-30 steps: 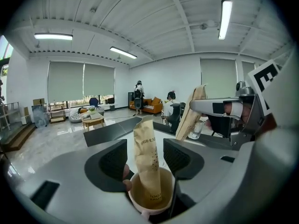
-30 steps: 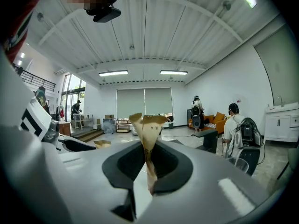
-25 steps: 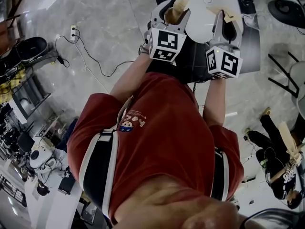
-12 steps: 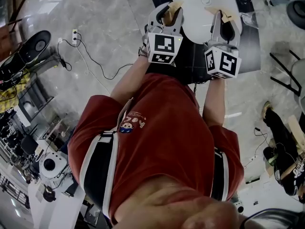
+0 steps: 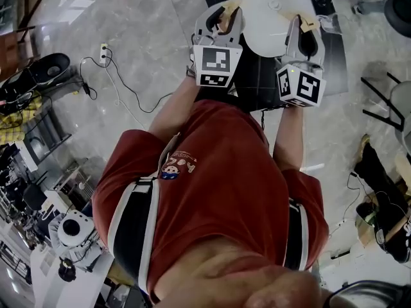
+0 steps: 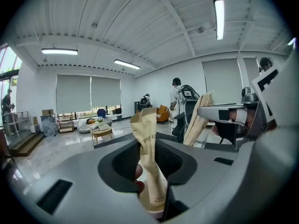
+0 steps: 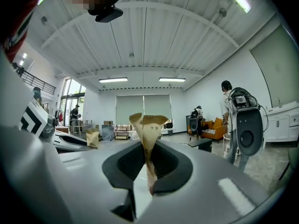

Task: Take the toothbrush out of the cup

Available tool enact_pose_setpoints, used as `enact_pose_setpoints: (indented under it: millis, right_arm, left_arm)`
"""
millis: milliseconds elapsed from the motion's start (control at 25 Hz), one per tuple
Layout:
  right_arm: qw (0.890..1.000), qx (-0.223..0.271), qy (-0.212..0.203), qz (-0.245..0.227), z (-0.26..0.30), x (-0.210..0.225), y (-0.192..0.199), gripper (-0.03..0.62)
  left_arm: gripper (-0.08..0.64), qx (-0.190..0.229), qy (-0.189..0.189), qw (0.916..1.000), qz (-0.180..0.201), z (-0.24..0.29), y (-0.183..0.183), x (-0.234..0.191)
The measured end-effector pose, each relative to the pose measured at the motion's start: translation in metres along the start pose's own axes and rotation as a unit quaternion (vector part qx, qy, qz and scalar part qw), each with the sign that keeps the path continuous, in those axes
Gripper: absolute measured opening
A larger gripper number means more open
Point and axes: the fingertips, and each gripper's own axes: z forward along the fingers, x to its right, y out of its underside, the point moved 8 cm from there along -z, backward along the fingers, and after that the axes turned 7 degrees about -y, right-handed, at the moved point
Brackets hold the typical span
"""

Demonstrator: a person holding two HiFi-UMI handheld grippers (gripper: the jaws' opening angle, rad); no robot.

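neither the toothbrush nor the cup can be made out for sure. a small pale thing (image 5: 275, 4) on the round white bench (image 5: 260, 32) may be the cup, too small to tell. it lies ahead of and below both tongs, between them and nearer the right tongs (image 5: 304, 22), so the brush's long axis can't be read. both gripper views look out over the room, not down at the bench. the left tongs (image 5: 226, 14) are closing, tan tips close, only a reddish speck low between them. the right tongs are pinched together with nothing seen in them.
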Motion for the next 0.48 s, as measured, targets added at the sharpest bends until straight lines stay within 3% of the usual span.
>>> enact_pose_setpoints:
  millis: [480]
  right_arm:
    - [0.999, 0.051, 0.003, -0.018, -0.055, -0.009, -0.031, 0.040]
  left_arm:
    - [0.089, 0.081, -0.038, 0.9960, -0.008, -0.067, -0.038, -0.001]
